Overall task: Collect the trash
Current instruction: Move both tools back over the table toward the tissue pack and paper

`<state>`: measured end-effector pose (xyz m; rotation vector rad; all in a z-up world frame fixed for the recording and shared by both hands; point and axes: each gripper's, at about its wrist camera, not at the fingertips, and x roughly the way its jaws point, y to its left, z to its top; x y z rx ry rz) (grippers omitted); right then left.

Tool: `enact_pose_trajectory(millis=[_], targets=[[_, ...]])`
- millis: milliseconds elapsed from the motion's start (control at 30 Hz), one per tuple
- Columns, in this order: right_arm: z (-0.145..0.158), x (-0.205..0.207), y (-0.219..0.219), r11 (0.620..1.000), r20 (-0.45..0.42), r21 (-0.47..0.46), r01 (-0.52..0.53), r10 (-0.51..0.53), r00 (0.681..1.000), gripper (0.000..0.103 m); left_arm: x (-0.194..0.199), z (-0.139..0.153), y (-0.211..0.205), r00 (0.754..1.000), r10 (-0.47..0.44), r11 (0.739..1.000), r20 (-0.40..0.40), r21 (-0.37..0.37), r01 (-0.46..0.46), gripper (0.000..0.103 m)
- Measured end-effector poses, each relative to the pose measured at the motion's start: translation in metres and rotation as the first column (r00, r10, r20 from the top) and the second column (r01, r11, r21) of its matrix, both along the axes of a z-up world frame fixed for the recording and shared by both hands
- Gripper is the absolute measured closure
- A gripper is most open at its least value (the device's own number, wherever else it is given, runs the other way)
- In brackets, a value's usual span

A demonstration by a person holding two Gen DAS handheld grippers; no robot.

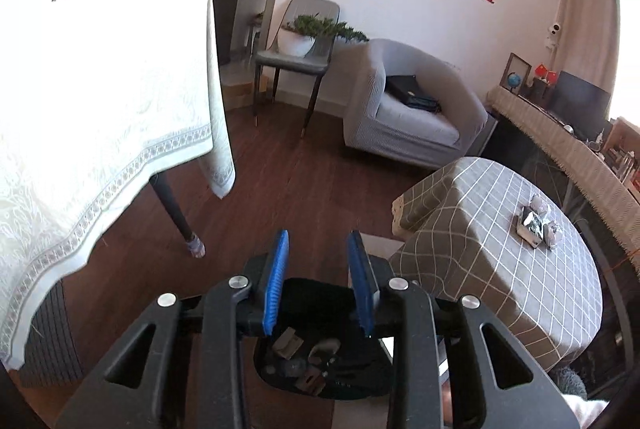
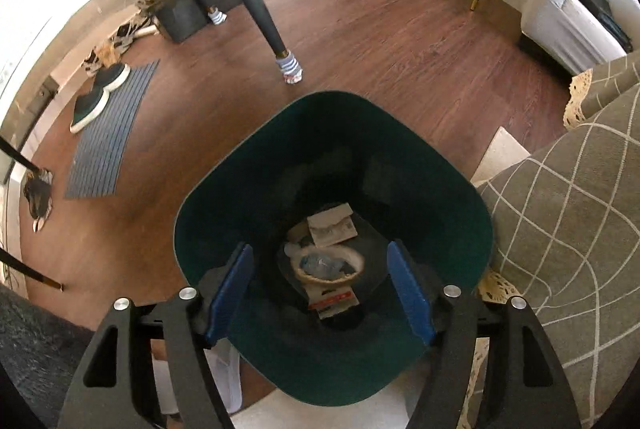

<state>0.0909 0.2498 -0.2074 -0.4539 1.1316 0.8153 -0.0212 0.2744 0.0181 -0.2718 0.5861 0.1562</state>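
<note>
From the left wrist camera, the left tool (image 1: 320,281) hangs with its blue pads spread and nothing between them, above the dark trash bin (image 1: 320,369) on the wooden floor (image 1: 304,173). Scraps of paper and wrappers (image 1: 304,357) lie at the bin's bottom. To the right, a checked tabletop (image 1: 500,269) carries a crumpled foil wrapper (image 1: 532,223) with small wads just beside it. A white lace tablecloth (image 1: 100,117) fills the left side, and a grey armchair (image 1: 404,109) stands further back.

From the right wrist camera, the right tool (image 2: 322,293) is held directly over the green-walled trash bin (image 2: 440,213), pads wide apart and empty. Inside the bin lie a paper envelope (image 2: 330,225), a round paper bowl (image 2: 330,265) and a red-striped wrapper (image 2: 332,299). The checked tabletop (image 2: 568,229) sits just right of the bin. A grey mat (image 2: 108,133) with dark shoes (image 2: 100,93) lies well to the left.
</note>
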Motion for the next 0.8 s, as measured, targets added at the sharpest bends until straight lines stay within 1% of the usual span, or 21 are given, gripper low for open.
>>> enact_pose_trajectory(millis=[33,100,167,233,333,400,467,533,600,700,767,800], targets=[[0.005,-0.002,0.000,1.000,0.004,0.008,-0.006,0.006,1.000,0.033,-0.001,0.002,0.000,1.000,0.003,1.000,0.005,0.009,-0.003,0.070],[0.018,-0.005,-0.001,0.999,0.017,0.033,-0.015,0.014,1.000,0.033,-0.001,0.005,0.000,1.000,0.008,1.000,0.014,0.003,-0.008,0.070],[0.032,-0.005,-0.003,0.998,0.034,0.061,-0.019,0.017,0.999,0.033,-0.002,0.009,0.001,1.000,0.015,1.000,0.020,-0.001,-0.015,0.067],[0.052,-0.008,-0.005,0.995,0.059,0.094,-0.024,0.019,0.998,0.035,-0.002,0.013,0.001,1.000,0.015,1.000,0.028,0.000,-0.015,0.065],[0.085,-0.011,-0.011,0.989,0.104,0.145,-0.030,0.015,0.995,0.038,-0.001,0.017,-0.002,0.999,0.015,1.000,0.037,0.023,-0.016,0.062],[0.109,-0.011,-0.020,0.981,0.128,0.195,-0.025,0.000,0.992,0.038,-0.001,0.020,-0.004,0.999,0.017,1.000,0.045,0.017,-0.018,0.059],[0.130,-0.011,-0.028,0.972,0.150,0.233,-0.019,-0.017,0.989,0.038,-0.001,0.022,-0.006,0.998,0.021,0.999,0.056,0.029,-0.023,0.055],[0.147,-0.008,-0.037,0.967,0.168,0.255,-0.005,-0.039,0.985,0.038,0.000,0.025,-0.010,0.998,0.026,0.998,0.059,0.050,-0.029,0.054],[0.165,-0.004,-0.051,0.960,0.189,0.281,0.014,-0.070,0.979,0.038,0.001,0.028,-0.014,0.997,0.022,0.998,0.074,0.053,-0.026,0.049],[0.185,-0.001,-0.072,0.954,0.226,0.299,0.036,-0.108,0.968,0.038,0.006,0.031,-0.023,0.997,0.014,0.997,0.076,0.073,-0.020,0.045],[0.194,0.001,-0.086,0.952,0.249,0.301,0.047,-0.126,0.960,0.038,0.010,0.031,-0.031,0.997,0.003,0.995,0.076,0.095,-0.010,0.041],[0.197,0.002,-0.092,0.953,0.263,0.299,0.050,-0.133,0.956,0.038,0.013,0.031,-0.038,0.997,-0.009,0.994,0.073,0.107,0.002,0.041]])
